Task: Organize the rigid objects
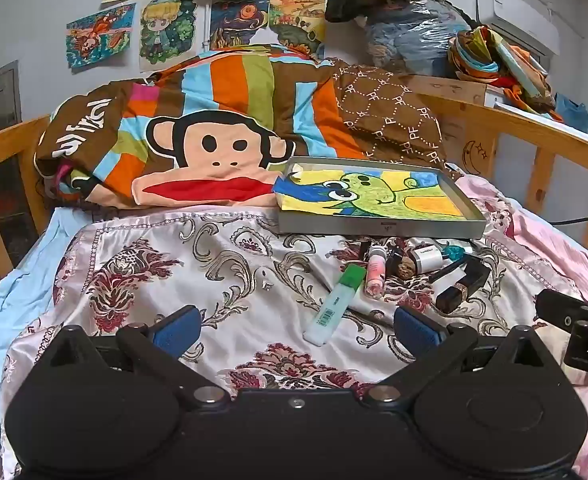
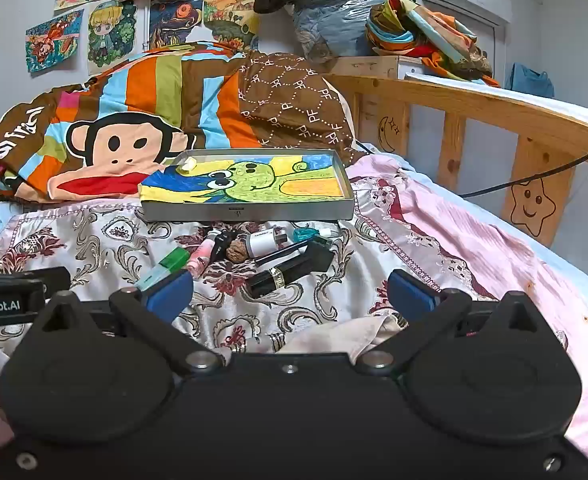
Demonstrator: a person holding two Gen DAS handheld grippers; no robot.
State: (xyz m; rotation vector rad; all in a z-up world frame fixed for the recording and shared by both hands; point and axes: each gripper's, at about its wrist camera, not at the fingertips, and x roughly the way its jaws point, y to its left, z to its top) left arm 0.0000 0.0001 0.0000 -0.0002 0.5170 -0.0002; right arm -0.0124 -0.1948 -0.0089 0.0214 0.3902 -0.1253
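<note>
Things to tidy lie in a small pile on the flowery bed cover, in the middle of both views, just in front of a flat metal tray (image 2: 246,213).

The green marker (image 1: 335,305) looks light, hard and smooth. It may roll or slip, so I would pinch it across its middle.

The black tube (image 2: 284,275) looks hard too, and round; take it across its body.

The walnut (image 2: 236,252) is bumpy and small.

The pink bottle (image 1: 375,276) may break if dropped, so hold it gently.

The tray has a bright drawing of a green creature inside.

The left gripper (image 1: 295,330) is wide open and empty, low in its frame.

The right gripper (image 2: 290,294) is wide open and empty too.
</note>
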